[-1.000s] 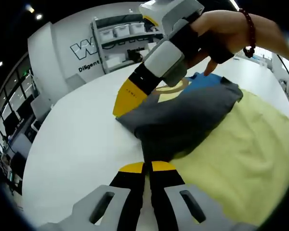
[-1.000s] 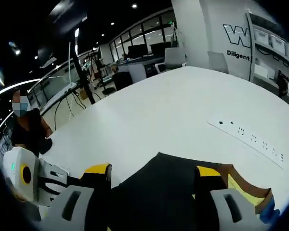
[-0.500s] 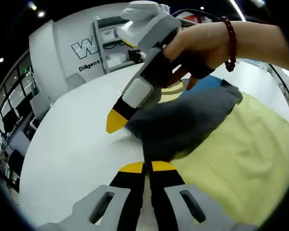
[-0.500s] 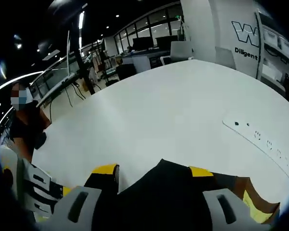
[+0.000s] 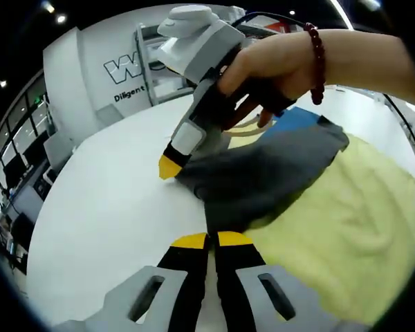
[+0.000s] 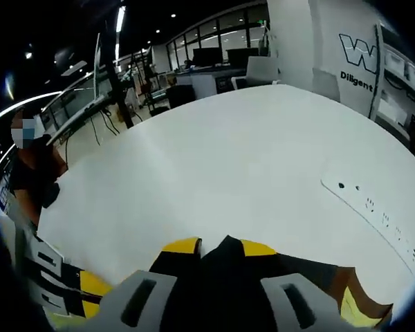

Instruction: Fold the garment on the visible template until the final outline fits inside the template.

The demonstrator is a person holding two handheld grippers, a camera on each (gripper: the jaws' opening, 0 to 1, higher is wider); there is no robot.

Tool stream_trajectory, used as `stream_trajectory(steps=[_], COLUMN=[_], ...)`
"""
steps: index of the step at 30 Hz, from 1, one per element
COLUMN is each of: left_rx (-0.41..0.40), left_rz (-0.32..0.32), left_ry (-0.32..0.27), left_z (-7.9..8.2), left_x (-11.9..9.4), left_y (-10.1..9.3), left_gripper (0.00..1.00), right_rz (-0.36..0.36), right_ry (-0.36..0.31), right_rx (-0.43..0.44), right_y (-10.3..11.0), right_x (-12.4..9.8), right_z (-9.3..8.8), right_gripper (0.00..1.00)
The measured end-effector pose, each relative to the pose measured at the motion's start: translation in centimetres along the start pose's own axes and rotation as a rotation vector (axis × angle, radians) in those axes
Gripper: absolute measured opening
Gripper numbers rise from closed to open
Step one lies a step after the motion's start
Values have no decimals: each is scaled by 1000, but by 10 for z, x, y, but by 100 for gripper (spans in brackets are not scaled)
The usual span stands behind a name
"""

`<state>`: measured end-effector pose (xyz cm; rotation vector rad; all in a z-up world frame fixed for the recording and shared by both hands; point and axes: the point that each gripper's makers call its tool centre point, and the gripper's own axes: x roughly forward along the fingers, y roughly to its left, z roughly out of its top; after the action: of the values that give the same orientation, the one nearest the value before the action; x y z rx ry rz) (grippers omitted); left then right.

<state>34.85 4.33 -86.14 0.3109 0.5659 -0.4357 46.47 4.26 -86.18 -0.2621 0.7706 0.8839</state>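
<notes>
On a white tabletop [image 5: 104,207] we pinch the dark grey garment [image 5: 263,176], lying over its yellow template [image 5: 346,235], with our left claw [image 5: 213,238] and right claw [image 6: 218,247] closed on two corners, apparently to carry a fold across.

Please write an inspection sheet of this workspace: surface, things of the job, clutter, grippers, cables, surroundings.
Surface: white table.
Job's things: dark grey garment part folded on yellow template; blue patch beyond it.
Clutter: white strip with dark marks on the table.
Grippers: left gripper shut on the garment's near edge; right gripper closed on its far corner, held by a hand.
Cables: nothing seen on the table.
Surroundings: shelves, seated person.
</notes>
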Motion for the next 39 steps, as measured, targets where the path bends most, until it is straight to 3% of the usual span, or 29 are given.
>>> stream_trajectory(steps=[6,23,39], left_rx=[-2,-31,-47], left_rz=[2,20,35], left_ry=[0,-4,5], left_z=[0,-4,-5], left_x=[0,-6,-7], left_y=[0,-1,3], left_gripper=[2,2,1], right_rz=[-26,-108,-119], right_ry=[12,-12,-27], right_rx=[-27,30,66], right_y=[-3,-18,-20], right_x=[-1,5,6], right_z=[-3,2,4], right_gripper=[0,0,0])
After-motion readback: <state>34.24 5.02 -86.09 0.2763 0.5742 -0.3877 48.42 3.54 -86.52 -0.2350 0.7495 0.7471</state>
